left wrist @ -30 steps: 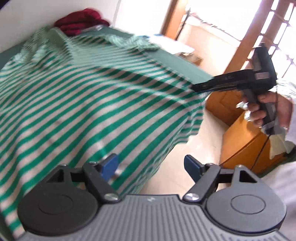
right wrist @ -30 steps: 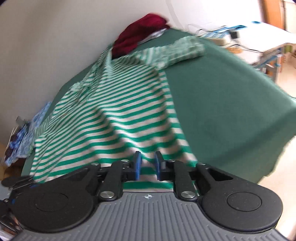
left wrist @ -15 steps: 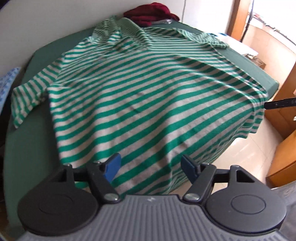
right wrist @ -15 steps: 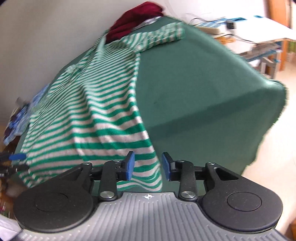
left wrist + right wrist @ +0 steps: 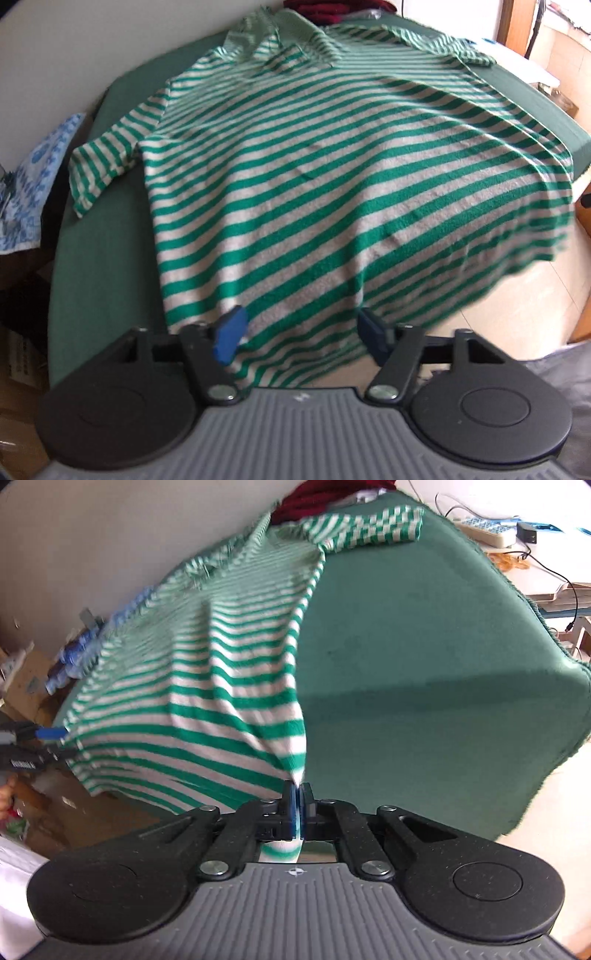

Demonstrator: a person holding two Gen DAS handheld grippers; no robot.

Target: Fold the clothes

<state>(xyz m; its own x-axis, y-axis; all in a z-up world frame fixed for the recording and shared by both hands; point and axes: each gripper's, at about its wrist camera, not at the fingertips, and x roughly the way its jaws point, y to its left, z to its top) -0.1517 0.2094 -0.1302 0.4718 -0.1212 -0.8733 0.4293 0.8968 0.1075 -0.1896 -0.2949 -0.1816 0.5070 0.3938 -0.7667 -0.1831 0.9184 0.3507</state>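
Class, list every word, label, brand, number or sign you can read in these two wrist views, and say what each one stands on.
None can be read.
White lettering on the black left gripper: too blurred.
Print on the brown cardboard box: too blurred.
Buttons on the white remote control: too small.

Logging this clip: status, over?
Right gripper shut on striped shirt hem corner. Left gripper closing, hem between pads, not pinched. Nothing in the way.
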